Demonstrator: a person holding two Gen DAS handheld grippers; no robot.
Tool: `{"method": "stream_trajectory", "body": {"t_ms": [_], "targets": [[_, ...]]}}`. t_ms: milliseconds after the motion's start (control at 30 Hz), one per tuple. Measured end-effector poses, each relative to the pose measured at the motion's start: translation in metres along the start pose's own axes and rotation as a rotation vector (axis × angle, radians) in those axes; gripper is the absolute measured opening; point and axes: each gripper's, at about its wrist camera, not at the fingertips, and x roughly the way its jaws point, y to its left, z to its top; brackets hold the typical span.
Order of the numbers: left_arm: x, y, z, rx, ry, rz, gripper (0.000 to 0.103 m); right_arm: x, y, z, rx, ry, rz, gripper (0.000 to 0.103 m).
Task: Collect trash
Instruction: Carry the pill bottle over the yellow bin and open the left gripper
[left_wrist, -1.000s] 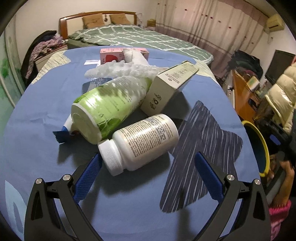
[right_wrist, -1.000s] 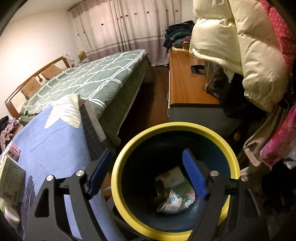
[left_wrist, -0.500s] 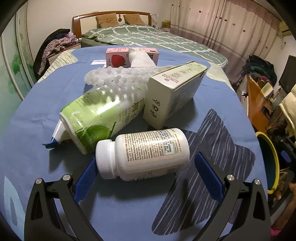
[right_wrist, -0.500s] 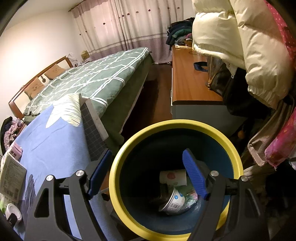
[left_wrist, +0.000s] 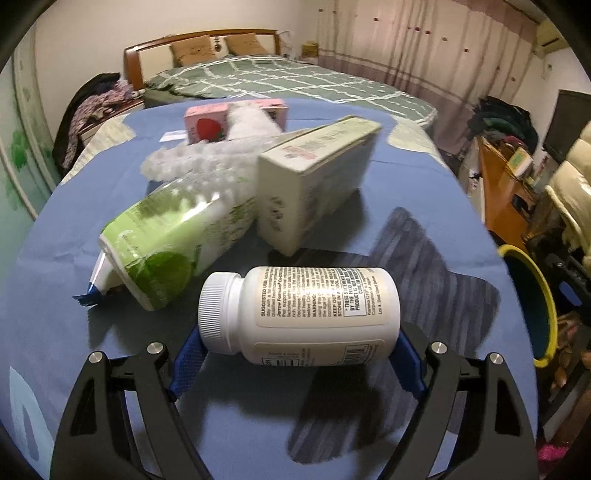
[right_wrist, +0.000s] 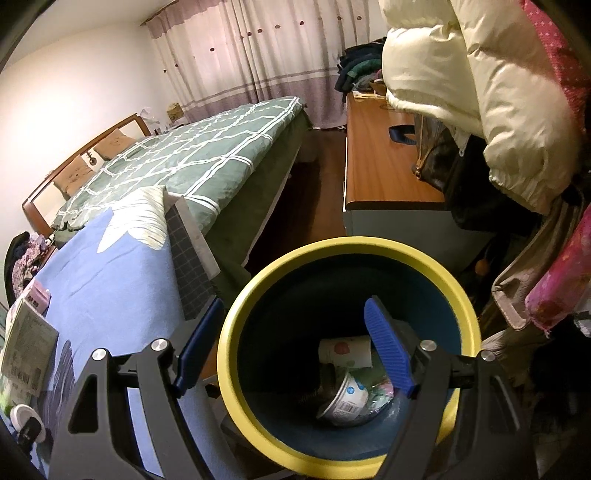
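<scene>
A white pill bottle (left_wrist: 314, 306) lies on its side on the blue tablecloth (left_wrist: 55, 258). My left gripper (left_wrist: 295, 345) is closing on it, and its blue pads meet the cap end and the base end. Behind the pill bottle lie a green-labelled bottle (left_wrist: 173, 236), a cream carton box (left_wrist: 314, 184), white bubble wrap (left_wrist: 207, 162) and a pink strawberry carton (left_wrist: 207, 122). My right gripper (right_wrist: 295, 306) hangs open over the yellow-rimmed bin (right_wrist: 295, 251) with nothing between its fingers. Paper cups (right_wrist: 347, 398) lie in the bottom of the bin.
The bin (left_wrist: 543, 295) stands off the table's right edge. A green-quilted bed (right_wrist: 192, 155) lies beyond the table. A wooden desk (right_wrist: 380, 162) and a hanging cream puffer jacket (right_wrist: 461, 74) crowd the right side.
My left gripper moved forward over the table until the pill bottle lay straight across between its fingers, and its jaws narrowed onto the bottle's ends. The right gripper stayed over the bin.
</scene>
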Motion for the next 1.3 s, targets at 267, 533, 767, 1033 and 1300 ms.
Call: {"method": "stream_trajectory", "body": {"t_ms": [267, 533, 767, 1033, 1300], "targets": [[-0.024, -0.055, 0.008, 0.141, -0.029, -0.111, 0.083, -0.029, -0.023, -0.013, -0.024, -0.024, -0.017, 0.074], [-0.033, -0.154, 0.021, 0.333, -0.041, -0.243, 0.083, -0.064, -0.054, -0.023, -0.040, -0.066, -0.060, 0.074], [-0.017, -0.249, 0.018, 0.455, 0.021, -0.344, 0.083, -0.089, -0.085, -0.025, -0.002, -0.097, -0.089, 0.075], [0.009, -0.316, 0.013, 0.538, 0.059, -0.384, 0.083, -0.096, -0.107, -0.028, 0.033, -0.097, -0.115, 0.076], [0.029, -0.337, 0.020, 0.543, 0.045, -0.364, 0.095, -0.097, -0.108, -0.028, 0.035, -0.092, -0.114, 0.076]]}}
